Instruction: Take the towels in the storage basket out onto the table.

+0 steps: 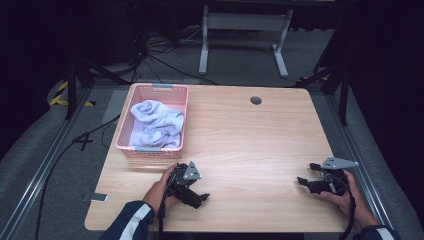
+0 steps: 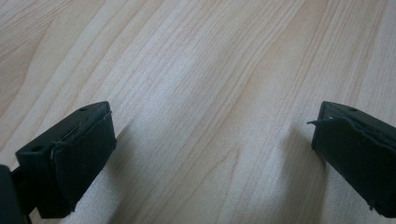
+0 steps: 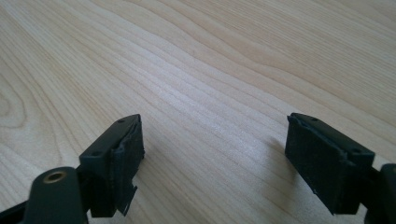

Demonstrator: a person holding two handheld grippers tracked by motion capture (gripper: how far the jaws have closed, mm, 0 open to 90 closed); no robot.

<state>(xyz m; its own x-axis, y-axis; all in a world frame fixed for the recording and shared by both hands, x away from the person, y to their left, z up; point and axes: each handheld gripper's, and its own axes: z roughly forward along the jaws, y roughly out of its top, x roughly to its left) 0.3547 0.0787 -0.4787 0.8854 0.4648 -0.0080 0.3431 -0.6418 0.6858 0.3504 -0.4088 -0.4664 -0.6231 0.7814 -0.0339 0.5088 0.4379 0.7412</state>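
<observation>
— Two grippers rest low over a pale wooden table (image 1: 240,130), one in each of a person's hands. What are they holding?

— Nothing. The left gripper (image 1: 199,196) sits near the table's front edge, below the basket, with its jaws spread wide; its own view shows bare wood grain between the two black pads (image 2: 84,154). The right gripper (image 1: 306,175) is well apart from it, near the front right corner, jaws just as wide, and its view likewise has bare tabletop between the pads (image 3: 126,158).

— Where is the laundry?

— A pink plastic basket (image 1: 150,150) stands on the table's left side, toward the back. A crumpled pale cloth (image 1: 155,124), white with a faint bluish print, lies inside it, heaped against the rear and right walls. The left gripper is the nearer of the two, just in front of the basket's near wall but not touching it.

— Anything else on the table?

— A small round dark cap (image 1: 256,100) set into the wood near the back edge. Dark sleeves with white stripes show at the bottom of the high view, and a cable trails from each gripper.
</observation>
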